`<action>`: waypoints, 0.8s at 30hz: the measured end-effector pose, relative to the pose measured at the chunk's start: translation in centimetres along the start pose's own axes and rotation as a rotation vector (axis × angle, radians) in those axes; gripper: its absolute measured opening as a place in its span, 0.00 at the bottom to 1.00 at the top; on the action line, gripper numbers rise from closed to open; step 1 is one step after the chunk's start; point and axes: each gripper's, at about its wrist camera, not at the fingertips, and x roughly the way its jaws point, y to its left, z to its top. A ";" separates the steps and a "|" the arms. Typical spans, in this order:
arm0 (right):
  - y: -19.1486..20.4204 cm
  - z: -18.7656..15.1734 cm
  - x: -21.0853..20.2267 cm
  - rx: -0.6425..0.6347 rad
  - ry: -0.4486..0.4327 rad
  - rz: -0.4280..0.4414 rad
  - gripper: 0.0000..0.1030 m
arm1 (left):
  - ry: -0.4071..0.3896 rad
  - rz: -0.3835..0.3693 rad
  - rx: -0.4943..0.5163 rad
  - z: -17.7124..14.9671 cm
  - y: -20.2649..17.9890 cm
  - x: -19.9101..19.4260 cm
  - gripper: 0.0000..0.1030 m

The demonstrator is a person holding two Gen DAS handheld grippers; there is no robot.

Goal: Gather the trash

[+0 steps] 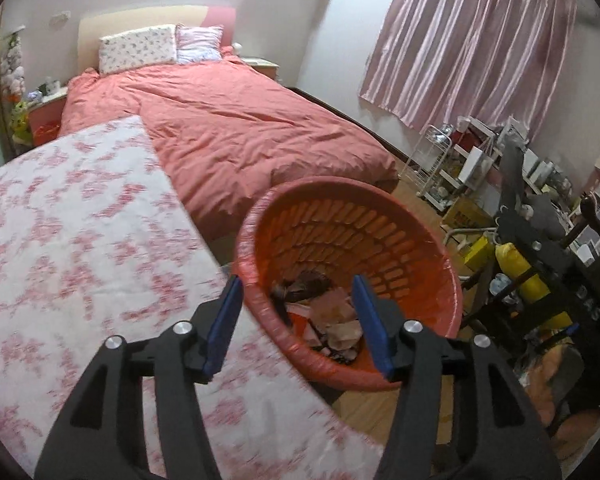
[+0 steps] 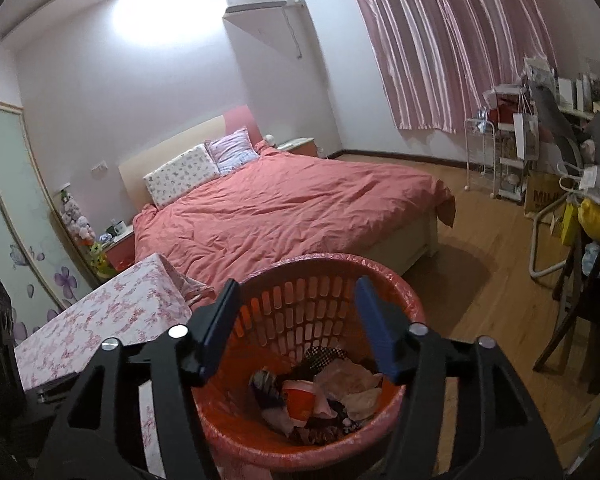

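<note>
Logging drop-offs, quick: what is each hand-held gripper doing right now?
Left hand-held gripper: open, empty, over the orange basket.
Right hand-held gripper: open, empty, over the same basket.

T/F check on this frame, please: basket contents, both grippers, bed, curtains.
1. The orange basket holds trash. True.
2. The left gripper grips a wrapper. False: its jaws stand open with nothing between them.
3. The right gripper is open above the basket. True.
4. The bed has a blue cover. False: the cover is salmon pink.
5. The curtains are drawn shut. True.
</note>
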 end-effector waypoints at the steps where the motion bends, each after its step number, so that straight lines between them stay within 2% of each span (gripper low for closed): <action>1: 0.1 0.0 -0.2 -0.003 0.000 0.012 0.61 | -0.017 0.013 0.000 -0.3 0.3 -1.0 0.62; 4: 0.4 -0.2 -2.3 -0.012 -0.002 0.101 0.62 | -0.079 0.063 -0.005 -1.5 1.3 -4.8 0.74; 7: 1.1 -0.5 -5.0 -0.013 -0.011 0.180 0.69 | -0.154 0.115 -0.027 -3.2 2.5 -9.5 0.84; 11: 2.9 -1.6 -8.8 -0.041 -0.043 0.231 0.88 | -0.237 0.204 -0.030 -5.9 3.3 -14.9 0.93; 13: 3.9 -2.0 -10.2 -0.065 -0.057 0.229 0.93 | -0.272 0.254 -0.030 -7.4 3.5 -17.2 0.96; 15: 5.3 -2.7 -11.5 -0.109 -0.070 0.191 0.98 | -0.295 0.306 -0.034 -9.3 3.6 -19.4 0.96; 19: 8.0 -4.5 -14.1 -0.192 -0.097 0.094 0.98 | -0.319 0.381 -0.051 -12.3 3.8 -22.6 0.96; 24: 9.1 -6.2 -16.2 -0.250 -0.098 0.050 0.98 | -0.346 0.452 -0.100 -14.6 3.5 -25.2 0.96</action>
